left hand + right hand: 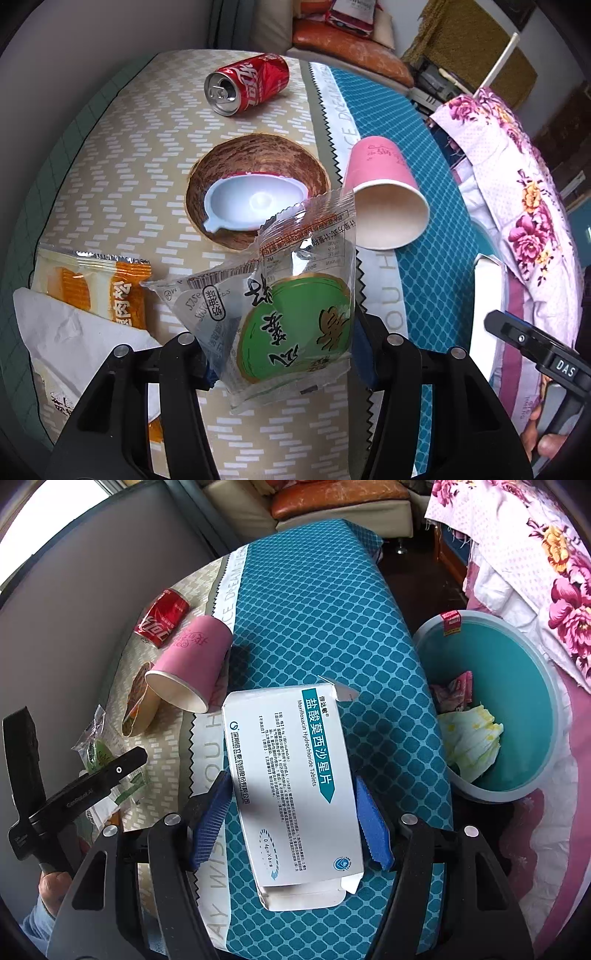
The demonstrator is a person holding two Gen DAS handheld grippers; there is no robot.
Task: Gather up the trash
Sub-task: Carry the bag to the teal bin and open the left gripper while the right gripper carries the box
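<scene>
Left wrist view: the left gripper (286, 363) pointed steeply down at a table covered by a beige patterned cloth (122, 155). A clear snack wrapper with a green round label (295, 321) stood between its jaws, raised above the cloth, with the blue pads at its two edges; whether the pads pressed on it could not be told. Beyond the wrapper a white plastic lid (251, 205) lay on a brown round mat (258, 162). A pink paper cup (388, 192) lay on its side, mouth toward the camera, over the seam with the teal cloth (436, 266). An opened red cola can (247, 86) lay on its side farther back. An orange snack packet (110, 288) and a white tissue (70, 332) lay at the left.

Right wrist view: the right gripper (290, 829) also pointed steeply down. A white medicine box (291, 786) with open end flaps lay lengthwise between its blue pads (373, 834), both pads at the box's long sides, apparently clamping it. A teal bucket (546, 716) stood beside the table at the right, below its edge, and held a pink wrapper (456, 692) and crumpled white-and-yellow paper (474, 742). A floral cloth (535, 554) hung behind it.
</scene>
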